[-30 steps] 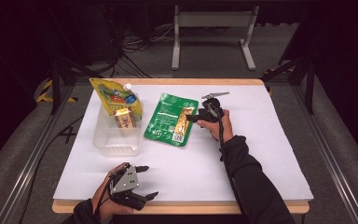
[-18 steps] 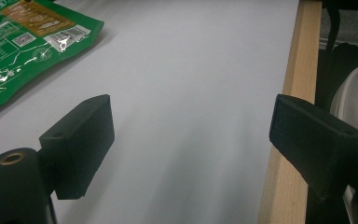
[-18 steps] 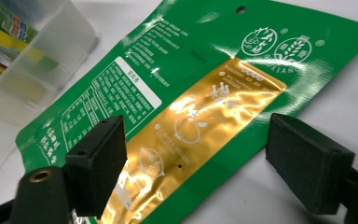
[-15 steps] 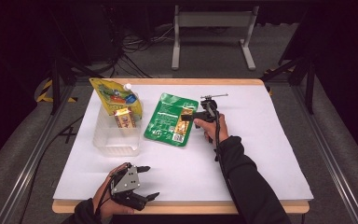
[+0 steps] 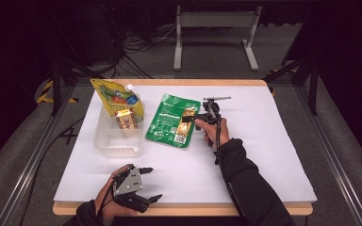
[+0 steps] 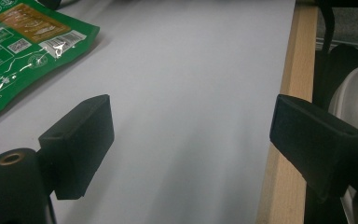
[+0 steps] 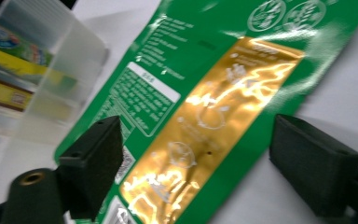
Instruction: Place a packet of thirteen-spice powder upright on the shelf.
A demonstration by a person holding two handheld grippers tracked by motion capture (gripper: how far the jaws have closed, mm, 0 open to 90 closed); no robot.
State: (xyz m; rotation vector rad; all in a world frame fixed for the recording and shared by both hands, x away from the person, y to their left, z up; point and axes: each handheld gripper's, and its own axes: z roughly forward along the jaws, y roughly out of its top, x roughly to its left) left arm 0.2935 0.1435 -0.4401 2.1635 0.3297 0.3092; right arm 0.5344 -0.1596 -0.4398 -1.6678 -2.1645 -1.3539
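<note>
Green pouch (image 5: 173,121) flat mid-table, beside clear tub (image 5: 118,137) already holding two packs. Right gripper (image 5: 199,118) at its right edge, jaws just widened, gripping nothing. Left gripper (image 5: 150,184) idle, jaws apart, near edge. Pouch not yet binned.

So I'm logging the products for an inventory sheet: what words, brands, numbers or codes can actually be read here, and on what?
Green pouch: white print block, round emblems and gold panel, all too blurred to read.
Green pouch, left gripper view: barcode and square code, digits too small.
Yellow pouch in the clear tub: colourful print, unreadable.
Small carton: label too small.
Legible text: none.
</note>
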